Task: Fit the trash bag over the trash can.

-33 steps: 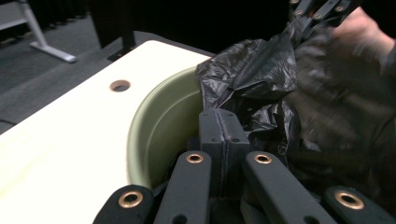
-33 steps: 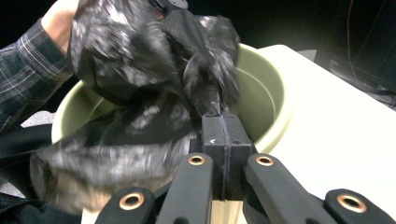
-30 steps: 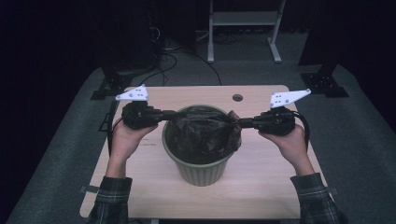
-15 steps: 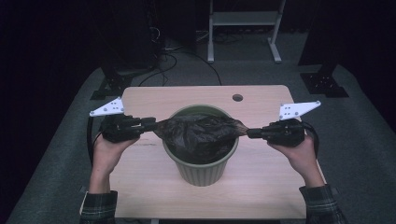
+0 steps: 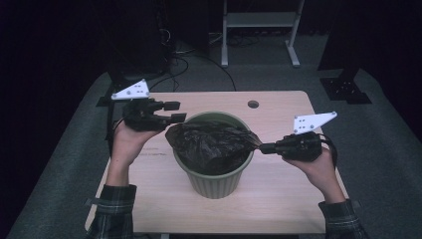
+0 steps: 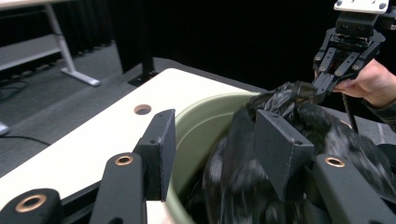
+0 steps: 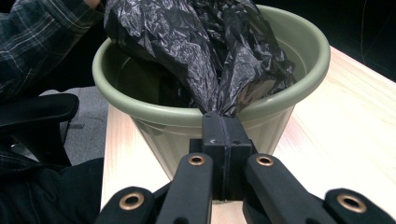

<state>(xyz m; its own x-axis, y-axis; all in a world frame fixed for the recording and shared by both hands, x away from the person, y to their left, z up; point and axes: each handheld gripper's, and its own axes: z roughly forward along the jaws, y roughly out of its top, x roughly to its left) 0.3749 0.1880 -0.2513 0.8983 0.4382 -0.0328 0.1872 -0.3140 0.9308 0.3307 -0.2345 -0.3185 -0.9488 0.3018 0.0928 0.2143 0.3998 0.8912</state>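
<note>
Wood-grain counter [image 5: 278, 199] under both my hands, pale top with a small round hole [image 5: 253, 104] on its far side, ahead of both grippers. Green plastic bin [image 5: 215, 181] stands upright mid-counter, between my two grippers. Black bin bag [image 5: 211, 142] sits bunched in the bin mouth, heaped above the rim, not yet spread over it.

My right gripper [image 5: 263, 147] is pressed together on a twisted corner of the bag, pulling it out past the rim toward my right; right gripper view shows the plastic fanning straight out of the closed jaws, with the bin rim just ahead of them. My left gripper [image 5: 175, 112] is spread wide and holds nothing; it hangs just left of the bag, above the bin's near-left rim. In left gripper view the bag's edge lies between and just beyond the open jaws, one jaw over the counter side, one over the plastic.

Step, as I judge it: lining the bin, one side gripped, other side loose. Next move probably calls for easing my left gripper forward onto the bag's near edge, pinching a fold, then drawing both sides apart and down over the rim. Risk: thin plastic slipping or tearing.
</note>
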